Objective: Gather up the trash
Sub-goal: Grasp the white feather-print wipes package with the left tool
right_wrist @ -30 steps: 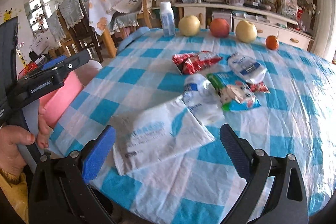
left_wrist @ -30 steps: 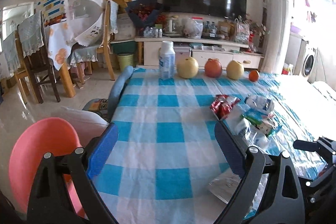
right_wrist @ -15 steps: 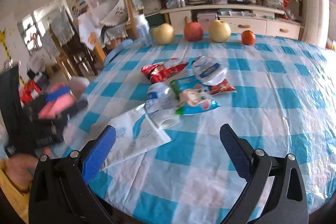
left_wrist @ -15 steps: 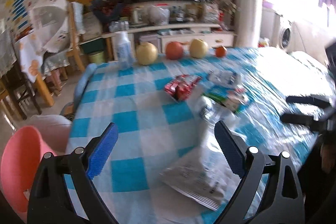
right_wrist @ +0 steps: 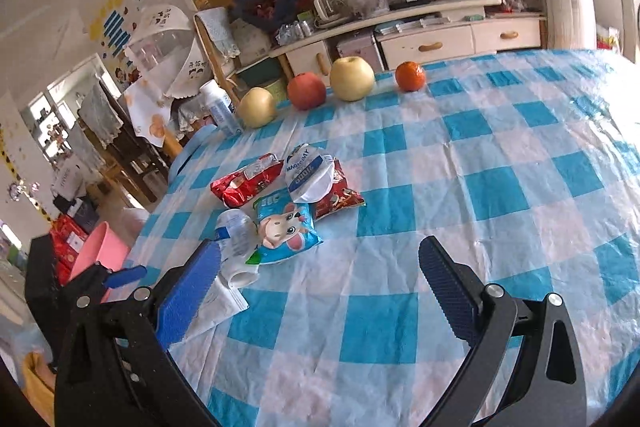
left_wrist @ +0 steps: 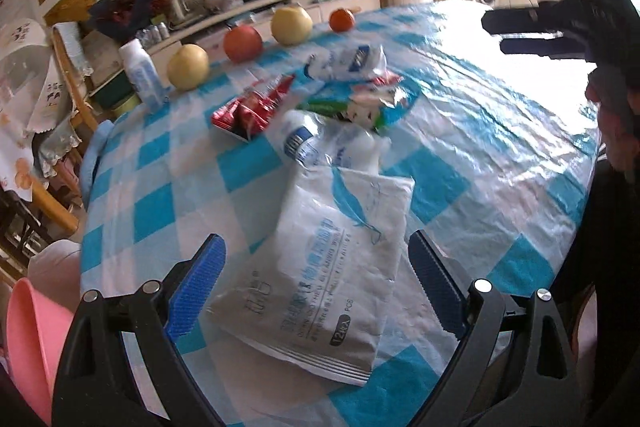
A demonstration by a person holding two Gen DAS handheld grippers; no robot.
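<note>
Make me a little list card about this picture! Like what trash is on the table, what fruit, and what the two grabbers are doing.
Table: blue and white checked cloth
Trash: big white wipes packet, red wrapper, blue cartoon snack bag, crushed white bottle
Fruit: four in a row, with an orange at the end
Left gripper: open, above the wipes packet
Right gripper: open, holding nothing
Pink bin: beside the table

fruit: four, in a row at the table's [right_wrist: 500, 187] far edge
bottle: one upright [right_wrist: 219, 109]
wrappers and packets: six
pink basin: one [left_wrist: 32, 339]
</note>
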